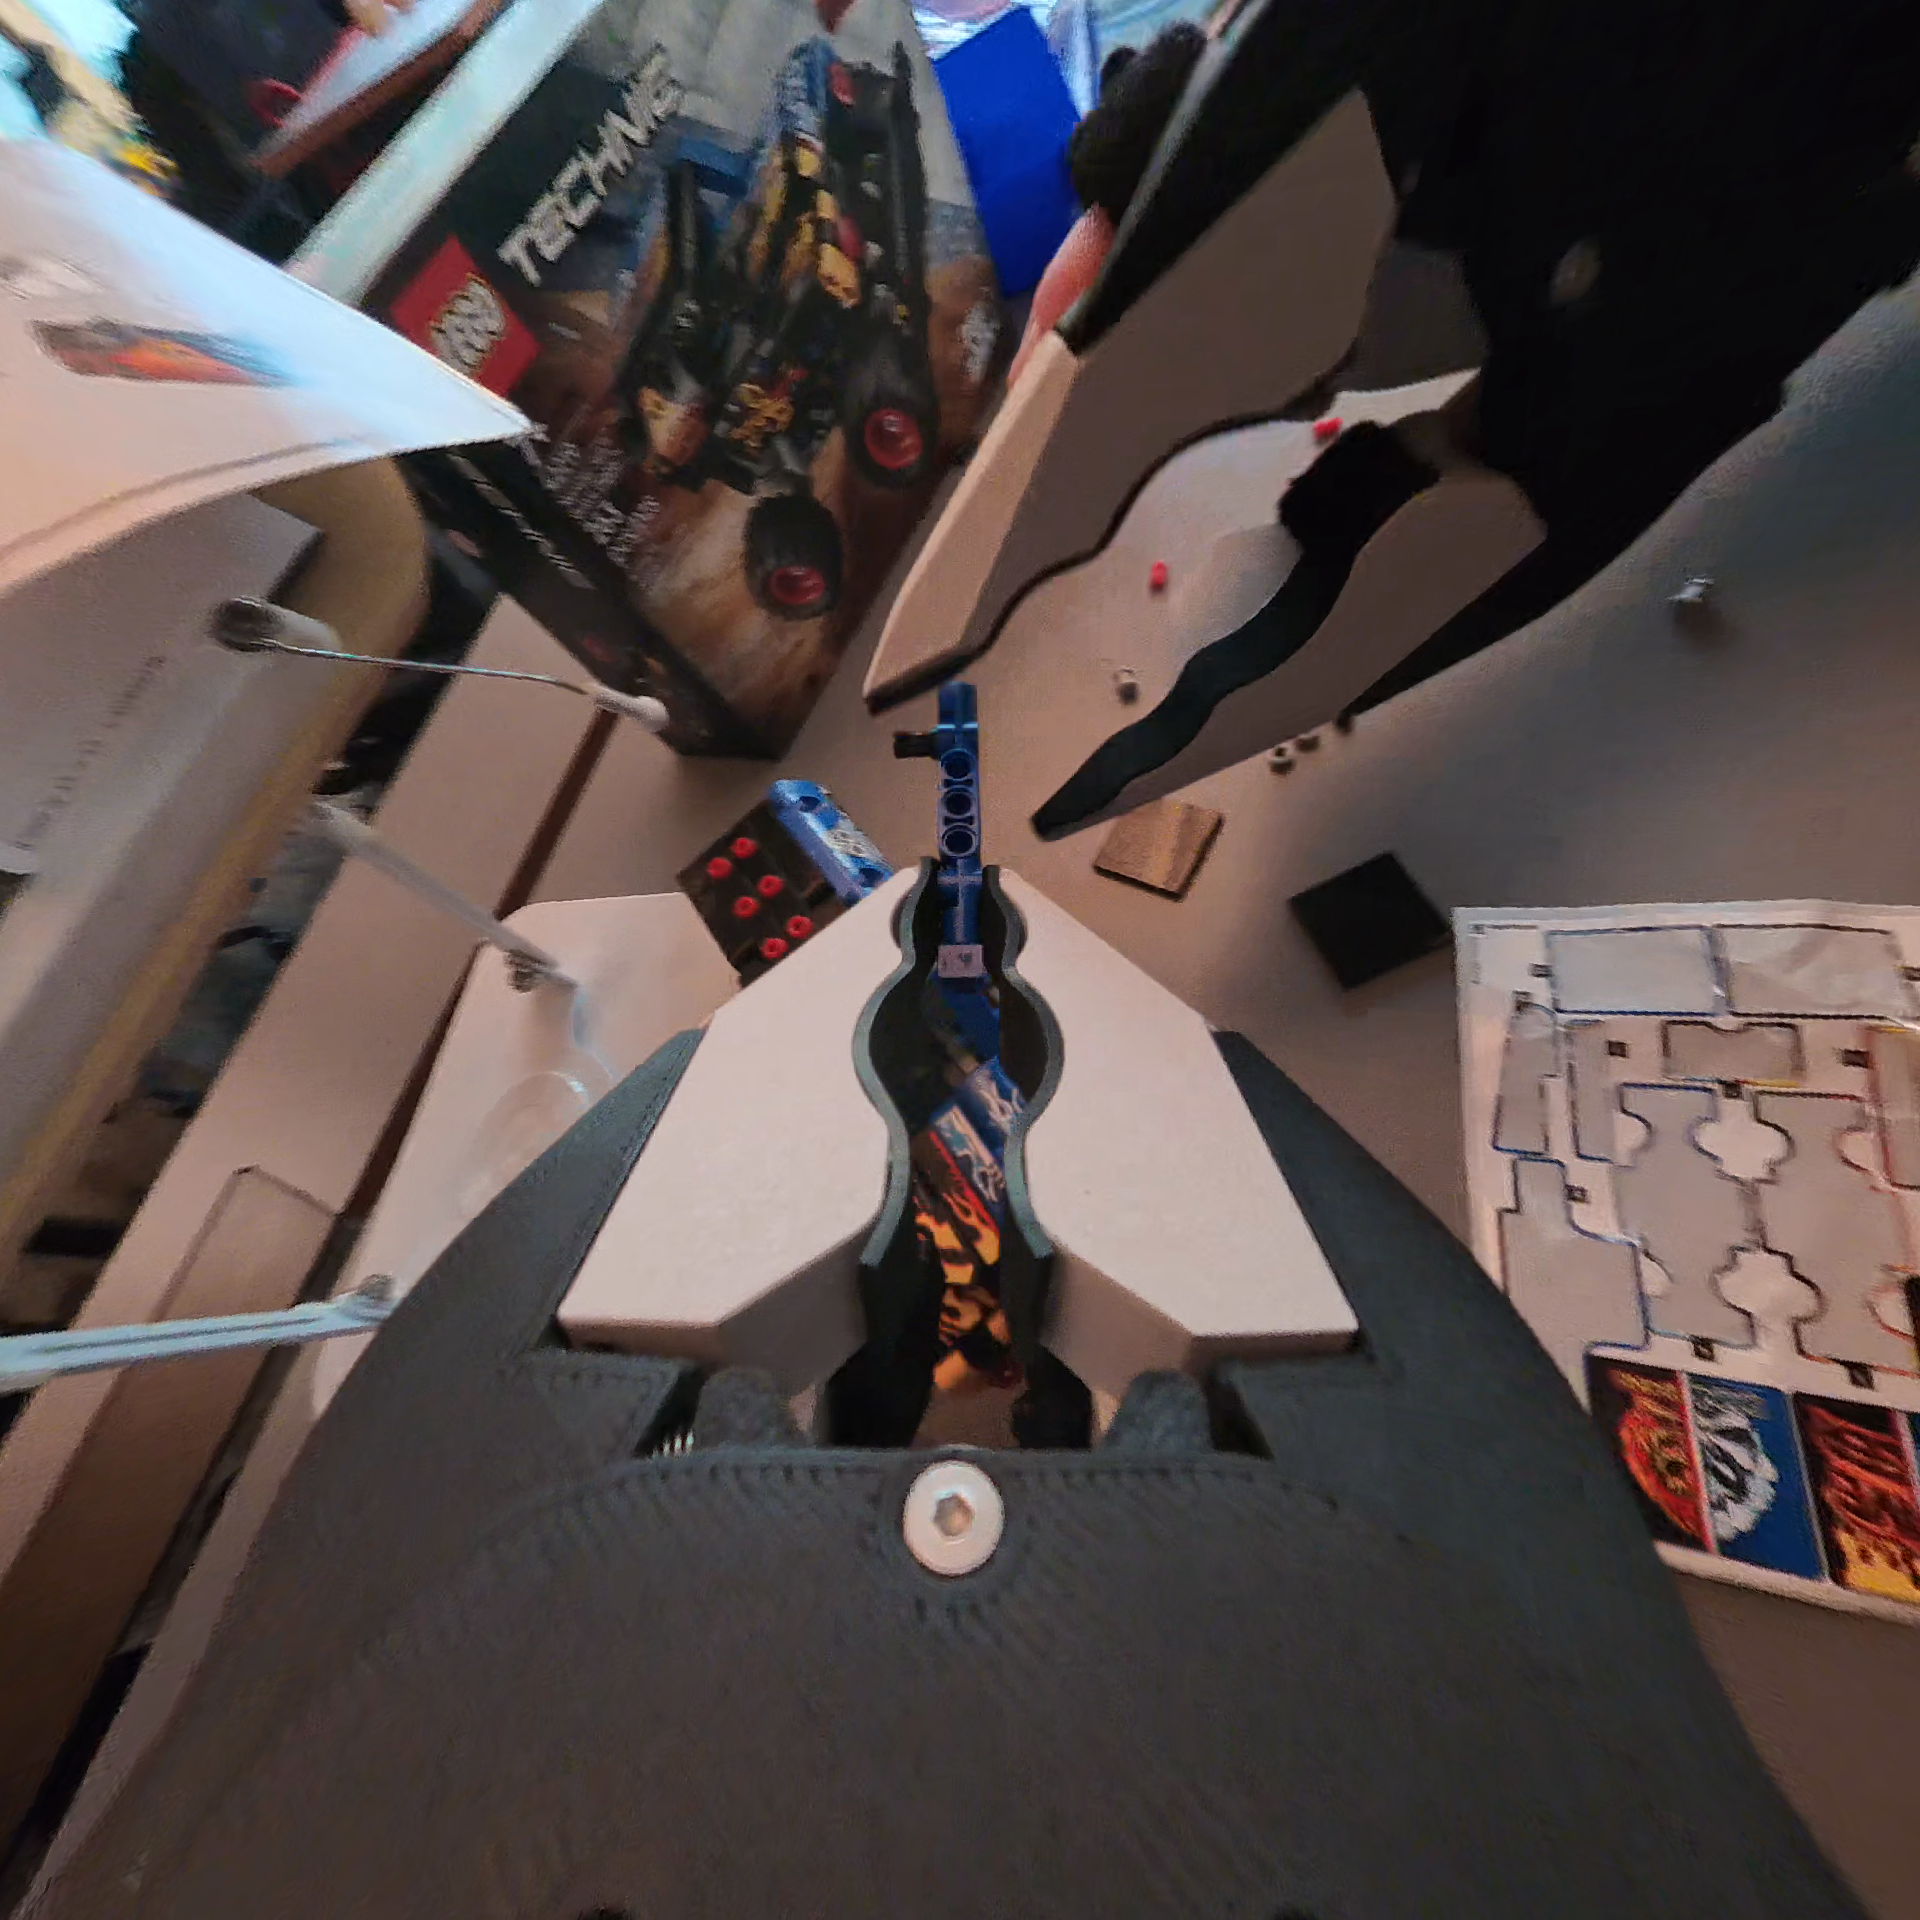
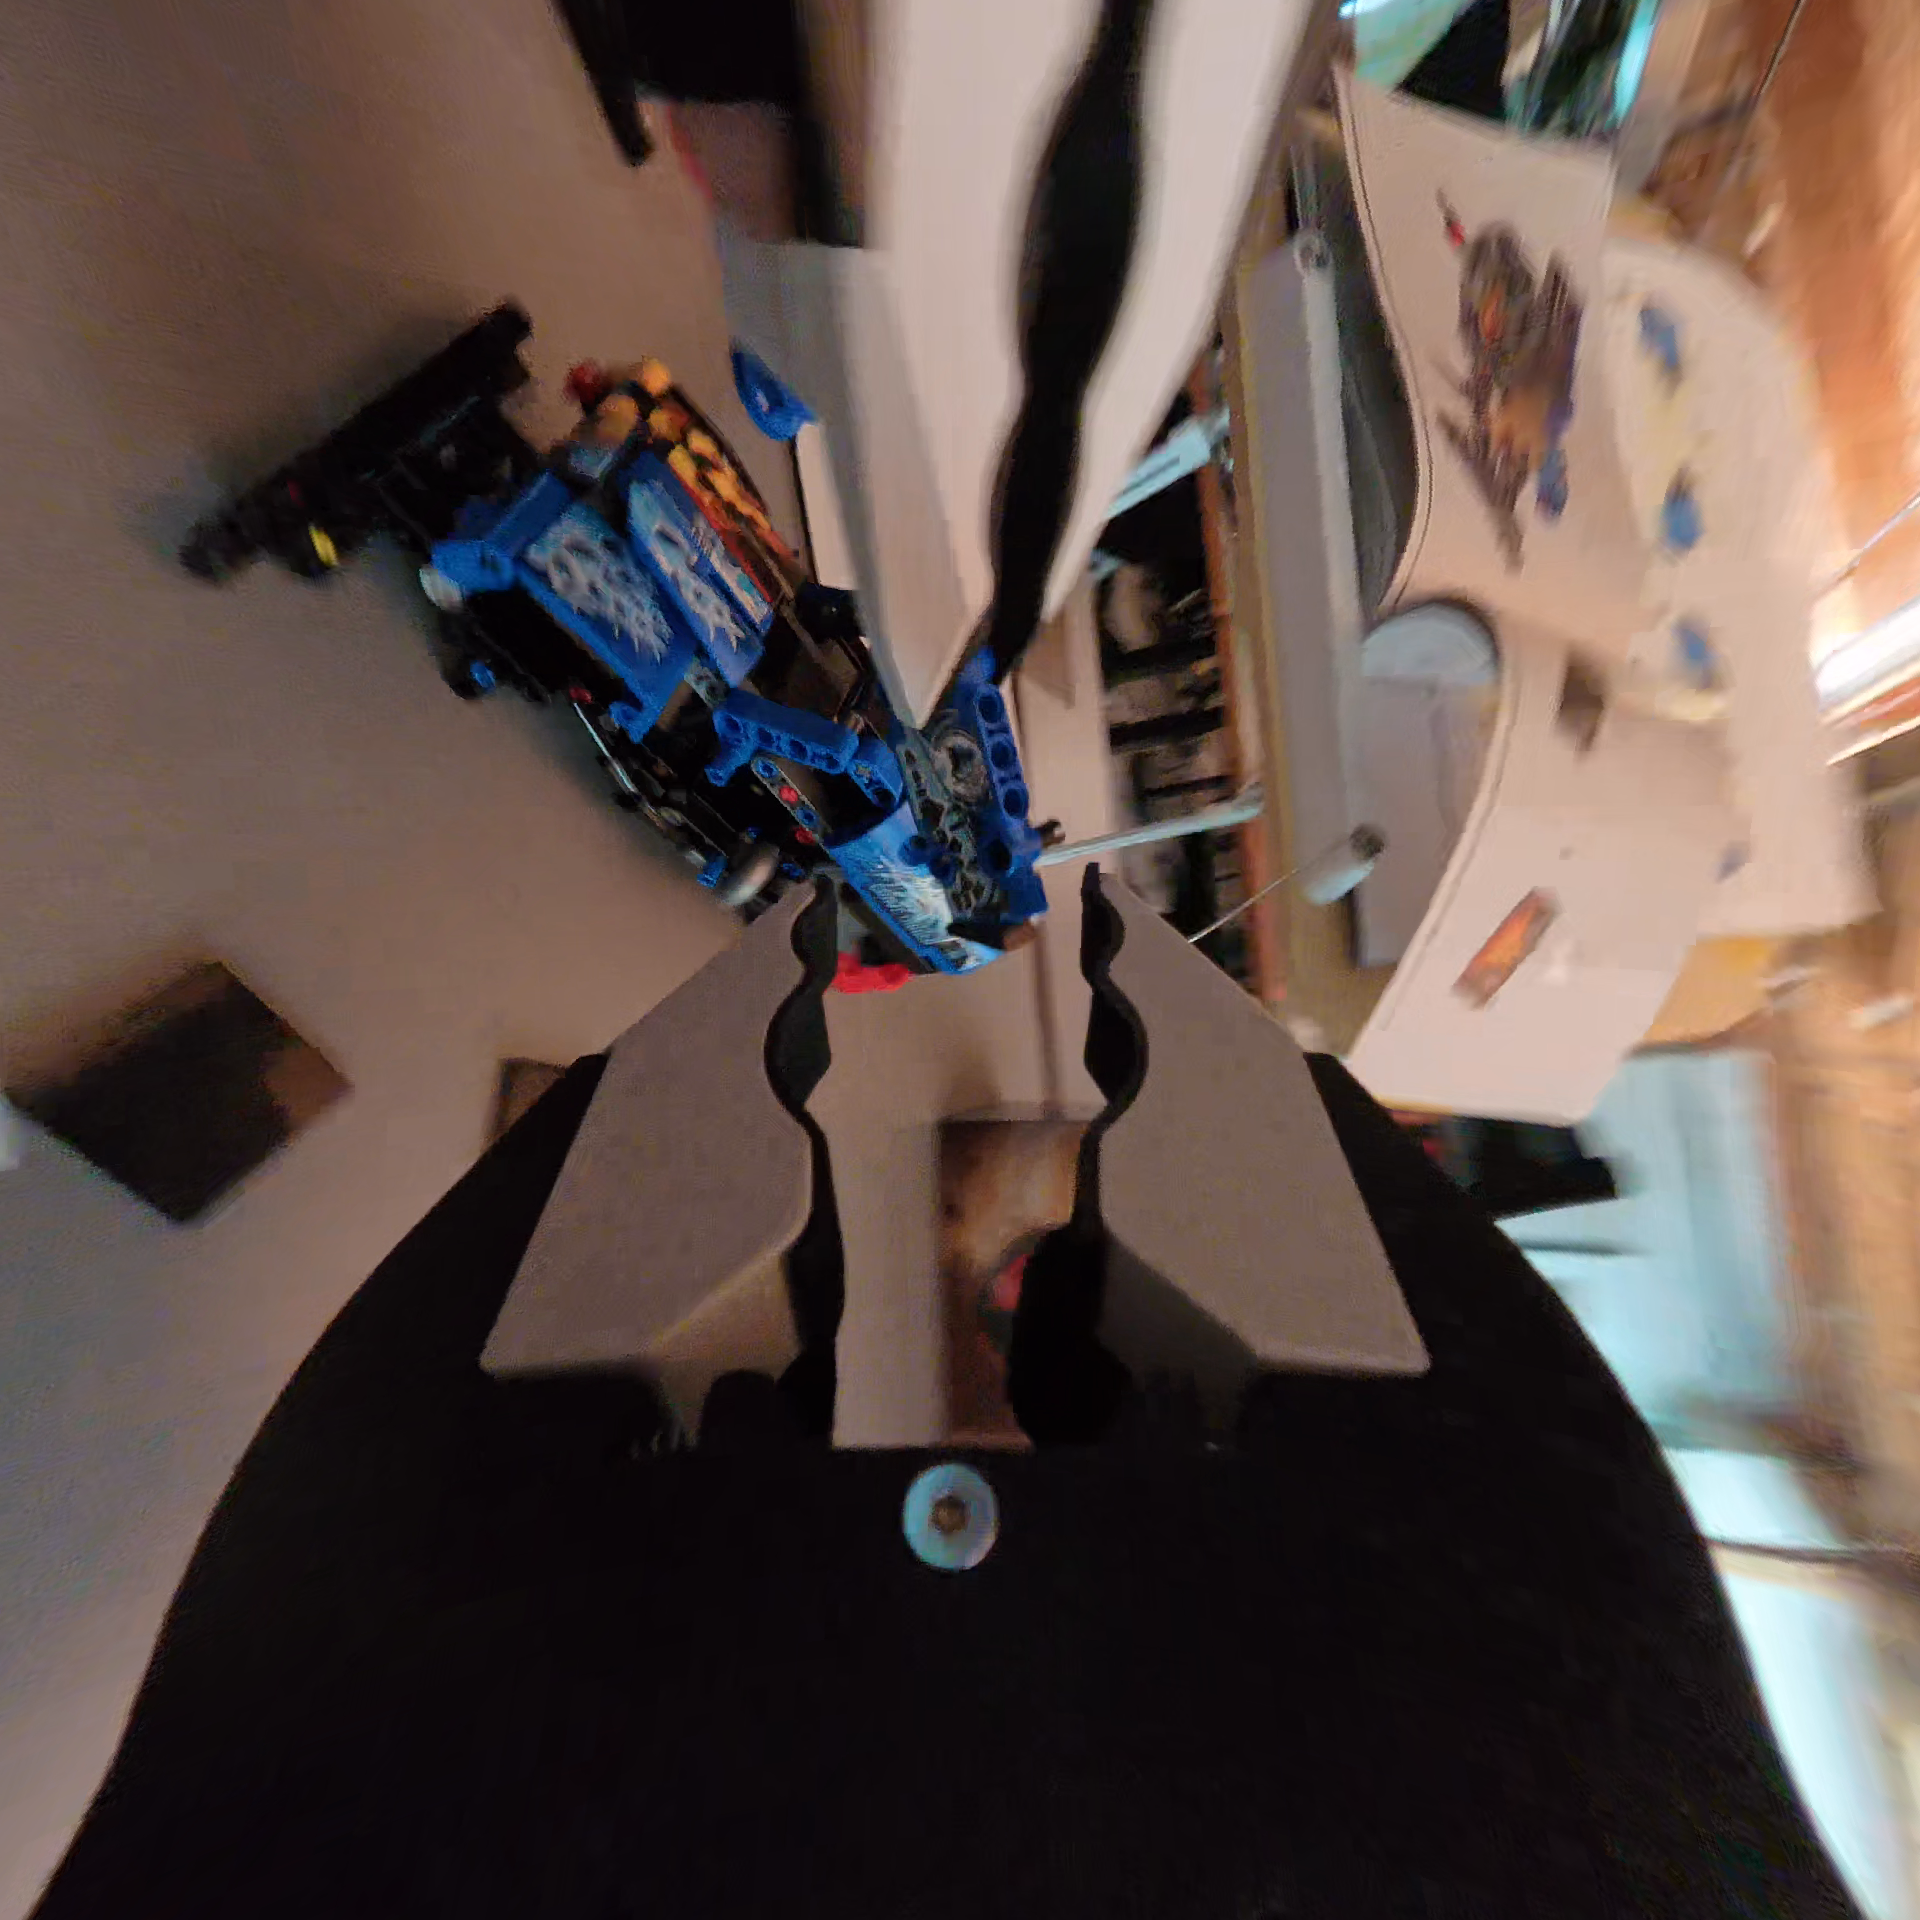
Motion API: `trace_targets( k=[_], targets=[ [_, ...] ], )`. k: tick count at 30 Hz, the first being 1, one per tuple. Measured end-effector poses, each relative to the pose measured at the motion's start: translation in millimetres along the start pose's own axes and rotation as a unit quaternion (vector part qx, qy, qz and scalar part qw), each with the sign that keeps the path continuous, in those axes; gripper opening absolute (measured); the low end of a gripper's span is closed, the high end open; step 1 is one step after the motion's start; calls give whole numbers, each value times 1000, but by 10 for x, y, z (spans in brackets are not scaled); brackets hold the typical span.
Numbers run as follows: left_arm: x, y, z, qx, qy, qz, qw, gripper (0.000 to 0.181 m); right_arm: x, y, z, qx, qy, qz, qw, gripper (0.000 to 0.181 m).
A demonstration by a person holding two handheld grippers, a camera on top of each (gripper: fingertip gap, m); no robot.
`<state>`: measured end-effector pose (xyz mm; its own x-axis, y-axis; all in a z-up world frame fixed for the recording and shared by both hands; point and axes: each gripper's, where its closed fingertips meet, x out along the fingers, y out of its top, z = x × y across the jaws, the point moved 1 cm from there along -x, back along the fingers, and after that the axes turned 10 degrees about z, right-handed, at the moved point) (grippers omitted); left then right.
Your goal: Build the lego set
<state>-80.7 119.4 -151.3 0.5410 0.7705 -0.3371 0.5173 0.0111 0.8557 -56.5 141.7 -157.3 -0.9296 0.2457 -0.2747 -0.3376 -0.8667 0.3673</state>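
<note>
Model: blue and black brick-built vehicle (image 2: pixel 665 623), partly built, printed white and flame-orange panels on the body; sits left of centre in the right wrist view, tilted. In the left wrist view only a slice shows, between the fingers at frame centre.
Beam: blue holed beam (image 1: pixel 958 790) sticks up past the left fingertips, black pin on its left side.
Left gripper: left gripper (image 1: pixel 958 883) pressed nearly together, pinching the model; beam clamped at the tips. Seen from the right wrist view, it comes down from the top centre onto the model's blue end.
Loose block: black block with red pins (image 1: pixel 764 904) and a blue top, just left of the left gripper tips, on the table (image 1: pixel 1662 748).
Box: set box (image 1: pixel 707 395), upper centre-left, standing on the table; cannot tell what is inside.
Right gripper: right gripper (image 2: pixel 951 894) spread, nothing between the fingers; tips just beside the model's lower blue end, contact unclear.
Small parts: red pin (image 1: pixel 1158 575) and a few dark bits scattered on the table, upper right of centre.
Sticker sheet: sticker sheet (image 1: pixel 1704 1226), right edge, mostly peeled, colour stickers left along the bottom row.
</note>
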Motion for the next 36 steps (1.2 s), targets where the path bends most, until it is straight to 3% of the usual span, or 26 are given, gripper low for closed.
trace_targets(
  k=[2, 3, 6, 9, 10, 11, 12, 16, 18, 21, 25, 36],
  targets=[
    [-12, 45, -1, 13, 34, 11, 999, 6, -41, 3, -25, 160, 27, 13, 987, 50],
    [-21, 54, -13, 31, 60, 12, 998, 5, -62, 27, -32, 257, 39, 26, 965, 51],
    [-12, 90, 41, 87, 110, 17, 990, 5, -109, 123, -8, 517, 64, 89, 849, 54],
    [-19, 177, 73, 132, 153, 35, 979, 5, -127, 83, 57, 682, 62, 148, 714, 54],
    [-35, 203, 57, 147, 172, 36, 973, 6, -118, 67, 44, 706, 63, 155, 688, 58],
    [-46, 216, 48, 164, 184, 33, 969, 6, -107, 62, 6, 702, 60, 153, 693, 57],
    [-45, 224, 57, 164, 185, 33, 968, 6, -104, 70, -10, 676, 47, 150, 720, 57],
    [-55, 226, 49, 34, 169, 75, 982, 6, -168, 148, 139, 468, -51, 119, 874, 68],
    [-69, 251, 31, -54, 154, 111, 980, 6, -137, 186, 95, 384, -72, 81, 917, 80],
    [-66, 284, 5, -166, 126, 155, 966, 6, -67, 256, 36, 355, -79, 58, 930, 87],
    [-75, 332, 9, -253, 92, 198, 943, 7, -84, 223, 162, 342, -111, 50, 932, 71],
    [34, 224, 82, -281, 83, 176, 940, 6, -80, 140, 171, 247, -139, 13, 959, 62]
  ],
)
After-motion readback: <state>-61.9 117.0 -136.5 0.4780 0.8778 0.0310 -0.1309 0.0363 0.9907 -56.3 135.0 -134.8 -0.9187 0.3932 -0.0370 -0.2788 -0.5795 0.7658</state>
